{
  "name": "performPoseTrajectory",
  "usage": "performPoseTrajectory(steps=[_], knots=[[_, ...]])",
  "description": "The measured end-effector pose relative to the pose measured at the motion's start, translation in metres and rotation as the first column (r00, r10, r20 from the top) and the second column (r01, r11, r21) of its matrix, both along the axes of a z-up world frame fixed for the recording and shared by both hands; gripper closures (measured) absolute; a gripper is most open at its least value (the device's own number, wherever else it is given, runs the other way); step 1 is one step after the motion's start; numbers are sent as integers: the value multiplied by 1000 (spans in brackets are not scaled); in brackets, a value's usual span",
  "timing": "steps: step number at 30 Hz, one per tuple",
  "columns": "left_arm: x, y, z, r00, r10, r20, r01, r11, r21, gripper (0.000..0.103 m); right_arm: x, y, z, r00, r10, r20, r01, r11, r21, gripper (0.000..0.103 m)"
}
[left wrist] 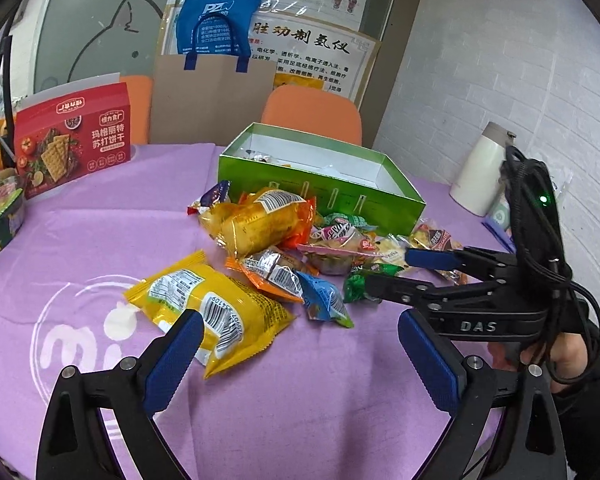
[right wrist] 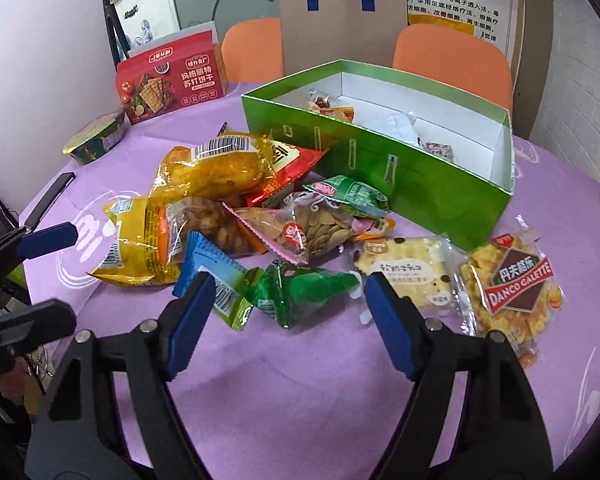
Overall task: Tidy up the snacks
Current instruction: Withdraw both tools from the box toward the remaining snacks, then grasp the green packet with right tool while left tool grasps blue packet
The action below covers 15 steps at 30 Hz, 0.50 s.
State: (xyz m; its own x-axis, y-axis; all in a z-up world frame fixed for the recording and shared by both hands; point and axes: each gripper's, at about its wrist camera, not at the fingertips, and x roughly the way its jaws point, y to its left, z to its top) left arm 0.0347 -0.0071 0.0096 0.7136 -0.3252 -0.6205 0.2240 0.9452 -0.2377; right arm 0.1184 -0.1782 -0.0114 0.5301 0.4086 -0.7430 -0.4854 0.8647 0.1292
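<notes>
A pile of wrapped snacks (left wrist: 284,236) lies on the purple tablecloth in front of an open green box (left wrist: 320,192) (right wrist: 380,168) that holds a few packets. My left gripper (left wrist: 300,348) is open low over the cloth, its left pad beside a big yellow packet (left wrist: 212,308). My right gripper (right wrist: 290,304) is open too, and a small green packet (right wrist: 304,288) lies between its fingertips on the cloth. In the left wrist view the right gripper (left wrist: 396,272) reaches in from the right, straddling that green packet (left wrist: 354,286). A square cookie packet (right wrist: 408,272) and a Danco Galette packet (right wrist: 512,284) lie to its right.
A red cracker box (left wrist: 72,140) (right wrist: 168,80) stands at the back left, a foil-lidded bowl (left wrist: 0,216) (right wrist: 96,140) near it. A white flask (left wrist: 484,168) stands at the right. Orange chairs (right wrist: 452,60) and a paper bag (left wrist: 208,96) are behind the table. A dark flat object (right wrist: 48,200) lies at the left.
</notes>
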Motion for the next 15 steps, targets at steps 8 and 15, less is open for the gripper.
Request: performPoseTrajectory(steps=[8, 15], knots=[[17, -16, -13, 995, -74, -62, 73, 997, -16, 36, -8, -18, -6, 999, 3, -34, -3, 1000, 4, 63], [52, -39, -35, 985, -89, -151, 90, 996, -1, 42, -43, -50, -10, 998, 11, -58, -11, 1000, -5, 71]])
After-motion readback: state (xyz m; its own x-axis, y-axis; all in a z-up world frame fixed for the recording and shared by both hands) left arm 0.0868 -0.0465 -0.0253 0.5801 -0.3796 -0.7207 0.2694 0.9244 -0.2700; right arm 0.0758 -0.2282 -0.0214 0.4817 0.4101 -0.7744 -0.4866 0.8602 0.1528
